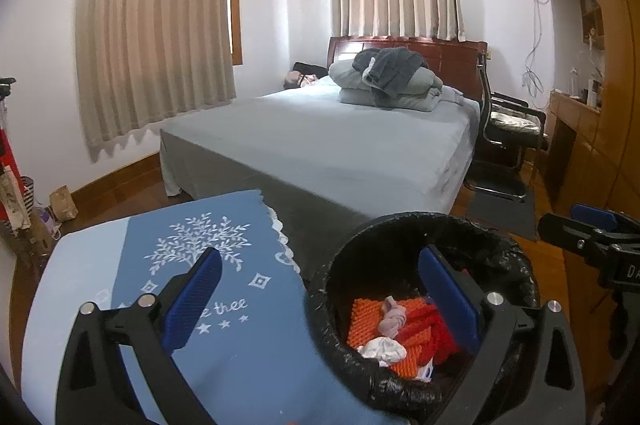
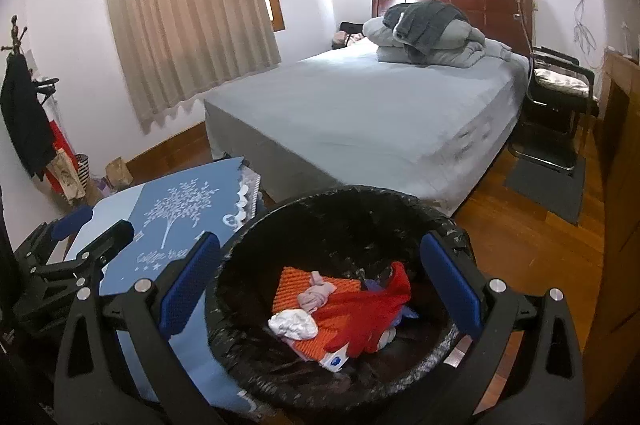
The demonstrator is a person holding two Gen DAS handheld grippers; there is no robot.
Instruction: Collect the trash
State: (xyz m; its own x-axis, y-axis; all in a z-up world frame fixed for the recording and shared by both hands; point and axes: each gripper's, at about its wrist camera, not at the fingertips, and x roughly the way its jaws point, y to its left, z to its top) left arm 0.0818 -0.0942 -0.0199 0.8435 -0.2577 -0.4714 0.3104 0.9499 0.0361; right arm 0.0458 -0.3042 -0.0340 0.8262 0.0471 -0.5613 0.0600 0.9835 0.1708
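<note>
Two grippers hang over a bedroom scene, both with jaws spread wide and nothing between them. The left gripper (image 1: 320, 293) points down across a low desk (image 1: 60, 289) draped in a blue cloth (image 1: 240, 345) printed with a white tree; one finger sits over the cloth, the other over the bin. The right gripper (image 2: 320, 285) is aimed straight into the bin (image 2: 248, 229), its fingers framing the opening from above without touching the rim.

The bin is round, lined with a black bag, and stands on the wood floor (image 2: 520, 245) just beside the desk, between it and the bed (image 2: 360, 113). Inside lies the trash: an orange ridged mat (image 2: 292, 289), a red glove (image 2: 372, 317), a knotted pink scrap (image 2: 316, 295), a crumpled white tissue (image 2: 294, 323) and a small white packet with a blue mark (image 2: 336, 361).

With the trash settled in the bin and both grippers empty above it, the drop looks done. No loose trash shows on the visible part of the cloth, so the task seems near its end, though the desk's near edge is hidden behind the grippers.

Folded grey bedding (image 1: 384, 81) sits at the head of the bed, and a black chair (image 1: 508, 129) stands beside it.
</note>
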